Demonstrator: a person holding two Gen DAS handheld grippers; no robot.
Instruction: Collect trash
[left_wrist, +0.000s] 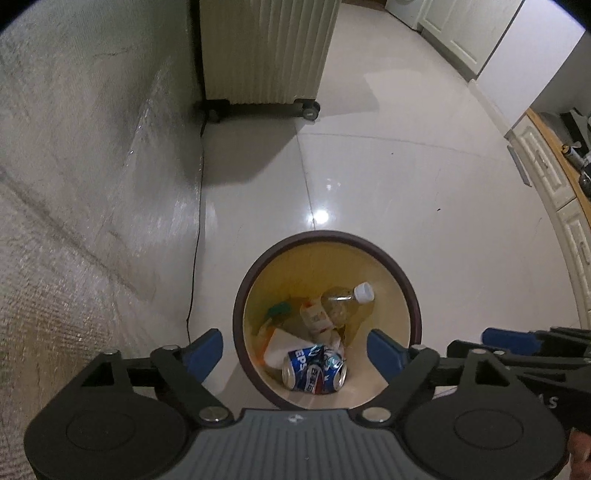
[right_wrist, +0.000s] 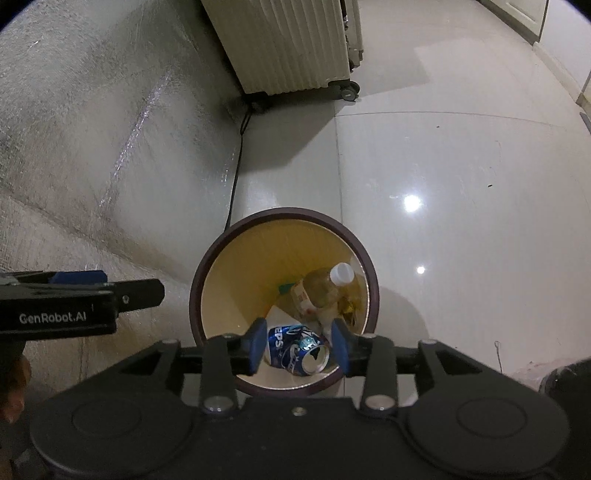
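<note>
A round bin with a dark rim (left_wrist: 327, 236) (right_wrist: 284, 212) and a yellow inside stands on the tile floor. At its bottom lie a crushed blue Pepsi can (left_wrist: 314, 371) (right_wrist: 295, 350), a clear bottle with a white cap (left_wrist: 343, 301) (right_wrist: 321, 288), a white scrap (left_wrist: 280, 345) and a green piece (left_wrist: 277, 310). My left gripper (left_wrist: 295, 350) hangs above the bin, open wide, with nothing between its blue pads. My right gripper (right_wrist: 299, 347) is over the bin's near side, open. The can shows in its gap but lies far below.
A cream radiator heater on wheels (left_wrist: 266, 51) (right_wrist: 291, 44) stands beyond the bin, and its black cord (left_wrist: 195, 258) runs along the textured wall on the left. Cream cabinets with a wooden counter (left_wrist: 546, 173) line the right. Glossy floor surrounds the bin.
</note>
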